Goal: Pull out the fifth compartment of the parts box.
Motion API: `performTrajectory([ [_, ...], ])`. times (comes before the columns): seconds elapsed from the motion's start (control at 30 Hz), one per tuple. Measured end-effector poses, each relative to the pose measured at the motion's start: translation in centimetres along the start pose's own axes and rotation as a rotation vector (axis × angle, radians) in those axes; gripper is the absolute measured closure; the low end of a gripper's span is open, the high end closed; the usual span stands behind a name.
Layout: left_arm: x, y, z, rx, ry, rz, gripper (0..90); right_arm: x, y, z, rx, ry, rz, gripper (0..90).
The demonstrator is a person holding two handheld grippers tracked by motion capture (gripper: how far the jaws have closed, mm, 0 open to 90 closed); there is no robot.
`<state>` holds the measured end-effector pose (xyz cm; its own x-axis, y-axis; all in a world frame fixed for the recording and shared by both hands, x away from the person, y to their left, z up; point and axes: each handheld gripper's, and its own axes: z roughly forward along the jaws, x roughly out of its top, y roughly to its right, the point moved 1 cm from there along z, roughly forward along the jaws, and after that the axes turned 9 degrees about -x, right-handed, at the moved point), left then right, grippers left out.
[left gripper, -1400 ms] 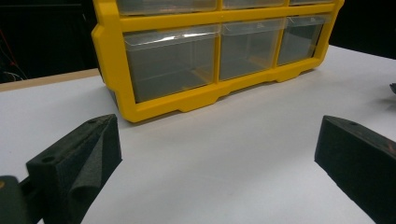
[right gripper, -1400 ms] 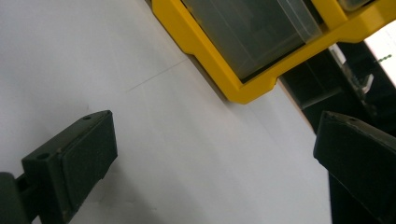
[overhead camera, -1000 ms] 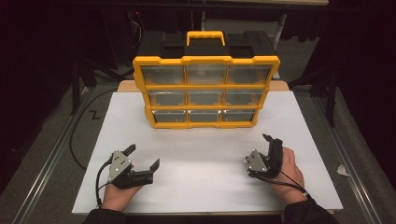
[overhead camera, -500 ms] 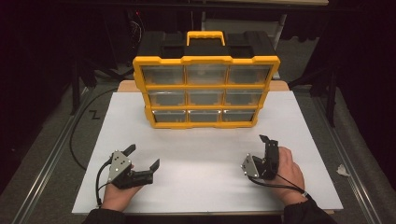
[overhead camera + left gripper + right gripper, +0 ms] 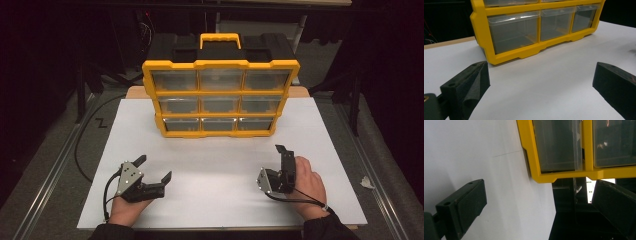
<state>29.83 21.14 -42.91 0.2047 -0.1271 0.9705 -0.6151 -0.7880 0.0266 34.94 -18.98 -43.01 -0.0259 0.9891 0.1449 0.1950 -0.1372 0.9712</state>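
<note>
A yellow organizer (image 5: 220,97) with a black top, a yellow handle and three rows of clear drawers stands upright at the back middle of the white tabletop (image 5: 215,165). My left gripper (image 5: 154,167) rests near the front left, open, nothing between its jaws. It faces the organizer's bottom row (image 5: 534,30) across bare table, with the left gripper (image 5: 541,70) jaws wide apart. My right gripper (image 5: 281,155) lies near the front right, rolled on its side in the hand. Seen along the right gripper (image 5: 539,187), the jaws stand open and empty, and the organizer's lower right corner (image 5: 530,157) is ahead.
Black cables trail from both grippers, and one loops off the table's left side (image 5: 82,150). A wooden board edge (image 5: 135,92) shows behind the white surface. A scrap of white paper (image 5: 366,182) lies on the floor at right. The surroundings are dark.
The right hand has rolled its gripper onto its side and shifted it slightly. The left gripper and the organizer have not moved.
</note>
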Motion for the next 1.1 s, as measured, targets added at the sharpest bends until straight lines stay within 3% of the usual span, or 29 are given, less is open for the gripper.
performTrajectory([
  [0.6, 0.0, 0.1, 0.1, -0.012, -0.021, 0.001, 0.7, 1.2, -0.3, -0.7, -0.060, 0.029, -0.017, 21.2],
  [1.1, 0.1, 0.3, 0.1, -0.027, -0.011, 0.011, 0.7, 4.4, -0.6, -0.3, -0.130, 0.056, -0.065, 37.5],
])
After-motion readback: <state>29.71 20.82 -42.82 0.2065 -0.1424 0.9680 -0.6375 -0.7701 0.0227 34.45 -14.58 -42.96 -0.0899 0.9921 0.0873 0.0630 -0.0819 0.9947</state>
